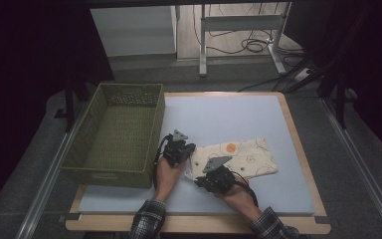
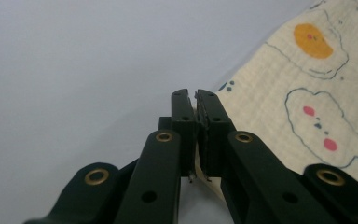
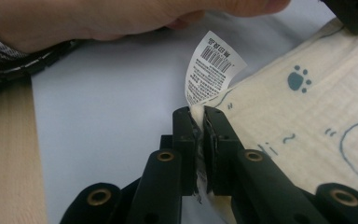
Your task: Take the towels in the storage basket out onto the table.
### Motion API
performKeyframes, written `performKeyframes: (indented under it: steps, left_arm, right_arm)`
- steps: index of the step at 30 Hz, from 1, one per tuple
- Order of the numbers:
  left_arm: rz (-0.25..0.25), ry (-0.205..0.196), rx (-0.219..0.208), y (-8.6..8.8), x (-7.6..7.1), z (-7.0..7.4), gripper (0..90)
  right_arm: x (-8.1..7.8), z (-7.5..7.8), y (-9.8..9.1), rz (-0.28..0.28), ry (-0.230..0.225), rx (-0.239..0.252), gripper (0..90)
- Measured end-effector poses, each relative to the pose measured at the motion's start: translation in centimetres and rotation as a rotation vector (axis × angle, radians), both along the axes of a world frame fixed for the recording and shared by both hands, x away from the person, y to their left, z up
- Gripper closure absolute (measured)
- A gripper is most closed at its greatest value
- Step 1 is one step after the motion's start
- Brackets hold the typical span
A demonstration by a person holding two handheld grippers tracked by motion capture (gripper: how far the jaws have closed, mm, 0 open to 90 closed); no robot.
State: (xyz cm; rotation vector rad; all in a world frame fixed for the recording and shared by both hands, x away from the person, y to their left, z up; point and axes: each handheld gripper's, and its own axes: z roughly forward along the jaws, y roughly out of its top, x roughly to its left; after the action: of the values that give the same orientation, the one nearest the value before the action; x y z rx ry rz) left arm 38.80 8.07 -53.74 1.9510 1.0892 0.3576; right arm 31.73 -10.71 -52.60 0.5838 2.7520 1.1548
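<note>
Left gripper (image 1: 188, 155) and right gripper (image 1: 202, 175) clamped on printed cloth's (image 1: 243, 157) left edge, white tag (image 3: 212, 70) at corner, green basket (image 1: 114, 132) left, on pale surface (image 1: 219, 117).

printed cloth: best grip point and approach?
Take the printed cloth by two corners of its near-left short edge, from the basket side. It lies flat, so only edges offer a pinch; the left gripper and right gripper are already shut there.

White tag (image 3: 212, 70) on the cloth (image 3: 303, 107) corner, barcode on top, fine print below, too small to read
</note>
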Motion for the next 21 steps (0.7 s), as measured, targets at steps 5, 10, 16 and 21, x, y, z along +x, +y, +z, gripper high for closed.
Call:
performKeyframes:
  steps: [5, 10, 16, 21]
  left_arm:
    - [-0.022, -0.030, -0.027, -0.5, 0.2, 0.7, 86.8]
    - [-0.058, -0.088, -0.060, -1.8, 0.5, 2.1, 87.0]
    - [-0.106, -0.118, -0.039, -4.5, 1.4, 3.1, 86.8]
    - [-0.143, -0.129, -0.018, -6.9, 2.2, 3.4, 86.6]
  right_arm:
    - [-0.1, 1.0, -0.8, -0.013, 0.001, 0.037, 84.1]
    - [-0.2, 2.1, -3.0, -0.052, -0.007, 0.085, 84.1]
    - [-0.2, 3.2, -6.2, -0.114, -0.037, 0.117, 84.1]
    - [0.0, 3.3, -8.9, -0.173, -0.042, 0.126, 84.1]
